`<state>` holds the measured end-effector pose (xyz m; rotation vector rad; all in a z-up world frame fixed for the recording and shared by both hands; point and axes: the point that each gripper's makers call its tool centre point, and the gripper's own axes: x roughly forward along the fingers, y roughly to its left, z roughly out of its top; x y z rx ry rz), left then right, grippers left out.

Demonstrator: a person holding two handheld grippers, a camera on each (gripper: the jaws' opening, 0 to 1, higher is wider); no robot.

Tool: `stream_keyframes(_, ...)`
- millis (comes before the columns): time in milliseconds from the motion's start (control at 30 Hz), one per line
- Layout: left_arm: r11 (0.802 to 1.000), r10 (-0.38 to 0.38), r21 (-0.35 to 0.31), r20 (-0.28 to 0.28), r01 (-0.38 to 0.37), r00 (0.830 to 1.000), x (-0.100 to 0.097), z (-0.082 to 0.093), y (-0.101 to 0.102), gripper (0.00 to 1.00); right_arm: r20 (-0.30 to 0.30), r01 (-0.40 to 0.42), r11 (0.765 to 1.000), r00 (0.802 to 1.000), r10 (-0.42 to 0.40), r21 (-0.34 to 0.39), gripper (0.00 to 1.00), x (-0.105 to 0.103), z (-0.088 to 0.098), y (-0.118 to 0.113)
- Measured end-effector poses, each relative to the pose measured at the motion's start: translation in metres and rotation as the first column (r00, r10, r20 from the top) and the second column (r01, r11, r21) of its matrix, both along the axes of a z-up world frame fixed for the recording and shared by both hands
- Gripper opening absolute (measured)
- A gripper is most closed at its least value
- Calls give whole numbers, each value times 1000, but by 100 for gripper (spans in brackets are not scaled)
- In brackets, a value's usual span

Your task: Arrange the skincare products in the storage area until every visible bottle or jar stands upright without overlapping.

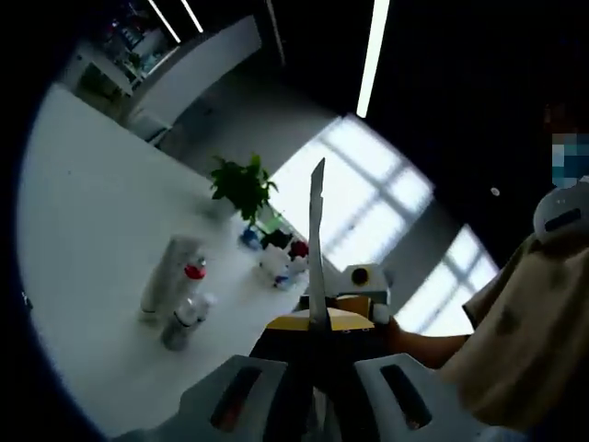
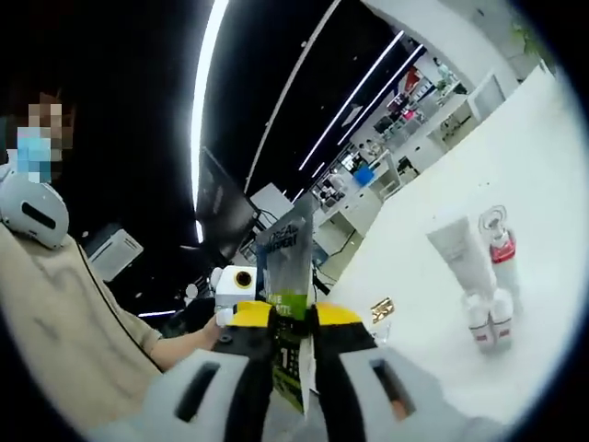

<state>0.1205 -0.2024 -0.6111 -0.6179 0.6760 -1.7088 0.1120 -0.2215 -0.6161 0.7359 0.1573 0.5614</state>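
A flat sachet (image 1: 317, 230) stands edge-on between my left gripper's (image 1: 318, 318) yellow-tipped jaws, which are shut on it. In the right gripper view the sachet (image 2: 287, 258) shows a dark top and green lower band, and my right gripper (image 2: 293, 318) is shut on it too. On the white table (image 1: 83, 230) stand a white tube (image 1: 170, 267), a red-collared bottle (image 1: 194, 273) and a small bottle (image 1: 182, 324). The right gripper view has the tube (image 2: 457, 250), the red-collared bottle (image 2: 502, 250) and two small white bottles (image 2: 488, 322).
A green plant (image 1: 243, 187) and several small jars (image 1: 279, 258) sit further back on the table. A small gold item (image 2: 382, 308) lies near my right jaws. A person in a beige shirt (image 1: 525, 341) stands close behind both grippers.
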Motion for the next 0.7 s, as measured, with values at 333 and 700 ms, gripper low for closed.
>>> stream_keyframes(333,1000,13,-2,-48,-13,999,4,0,3,0,4,-2,991,1000,1,131,3,-6,7,6)
stream_keyframes(700,999,36,11,-73,-35,997,5,-11,5,15,9,24,977,1000,-27,210,1,-7,11,6)
